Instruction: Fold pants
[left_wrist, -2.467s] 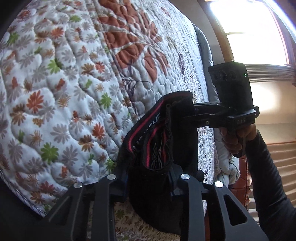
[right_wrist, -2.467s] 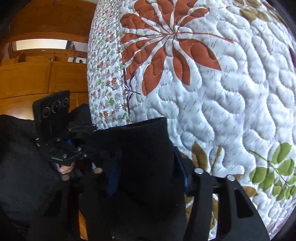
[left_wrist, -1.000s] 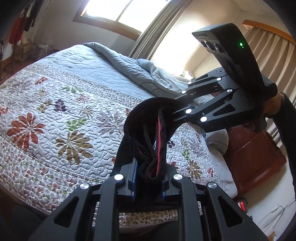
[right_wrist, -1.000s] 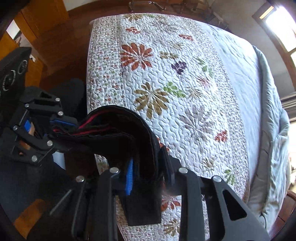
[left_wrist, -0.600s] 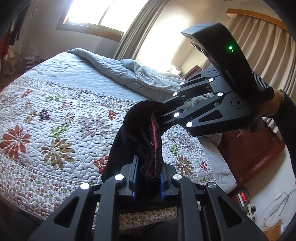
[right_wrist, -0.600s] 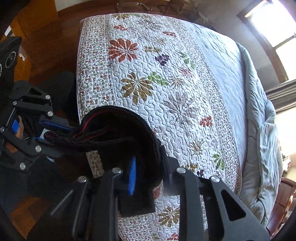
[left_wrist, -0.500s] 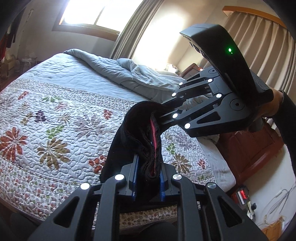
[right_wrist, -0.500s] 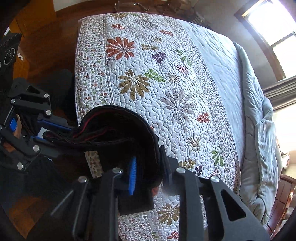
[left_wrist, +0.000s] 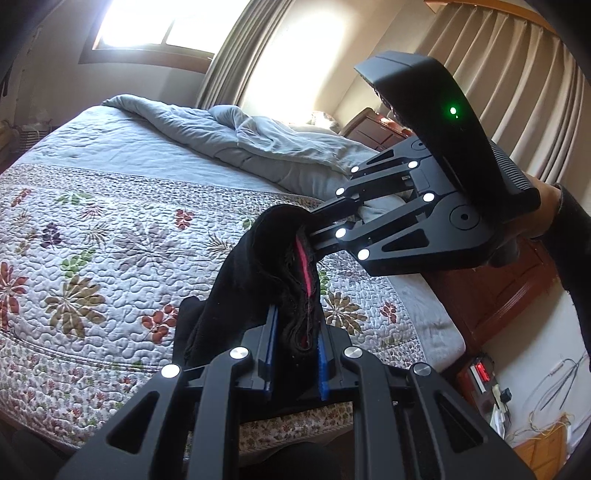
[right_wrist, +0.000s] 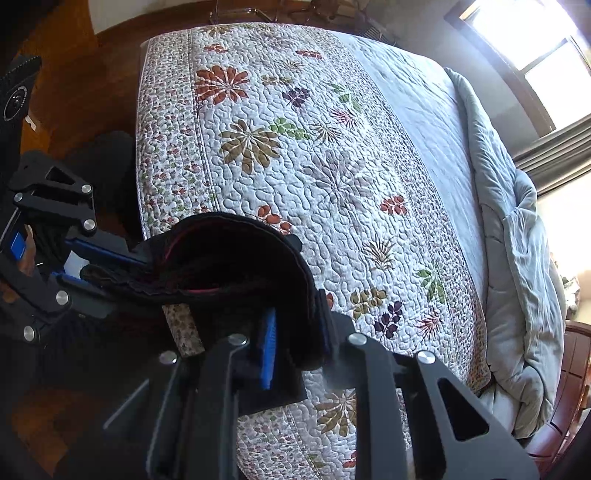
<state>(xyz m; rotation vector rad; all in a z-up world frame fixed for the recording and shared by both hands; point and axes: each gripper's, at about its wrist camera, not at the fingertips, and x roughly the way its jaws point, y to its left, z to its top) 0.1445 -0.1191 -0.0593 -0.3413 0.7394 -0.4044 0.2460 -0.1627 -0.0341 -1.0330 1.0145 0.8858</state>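
Home bedroom: bed (left_wrist: 122, 236) w/ floral quilt (right_wrist: 295, 155), grey duvet (left_wrist: 266, 147), curtains (left_wrist: 491, 55), window (left_wrist: 147, 33), wood nightstand (left_wrist: 495, 291).

**Clearance and obstructions over the bed**

The floral quilt (right_wrist: 280, 155) lies flat and bare across the near part of the bed, offering open room ahead of and below both grippers. A rumpled grey duvet (left_wrist: 258, 144) is heaped along the far side of the mattress, raising the surface there. Past the bed's far corner stand dark wooden furniture (left_wrist: 491, 291) and the curtains (left_wrist: 495, 62), which close off that side. The black pants (left_wrist: 273, 266) span the gap between the left gripper (left_wrist: 293, 354) and the right gripper (right_wrist: 295, 343), both clamped on the cloth, so nothing passes between the two. Bare wooden floor (right_wrist: 74, 55) borders the bed's foot; loose wires (left_wrist: 554, 384) lie on the floor near the wall.
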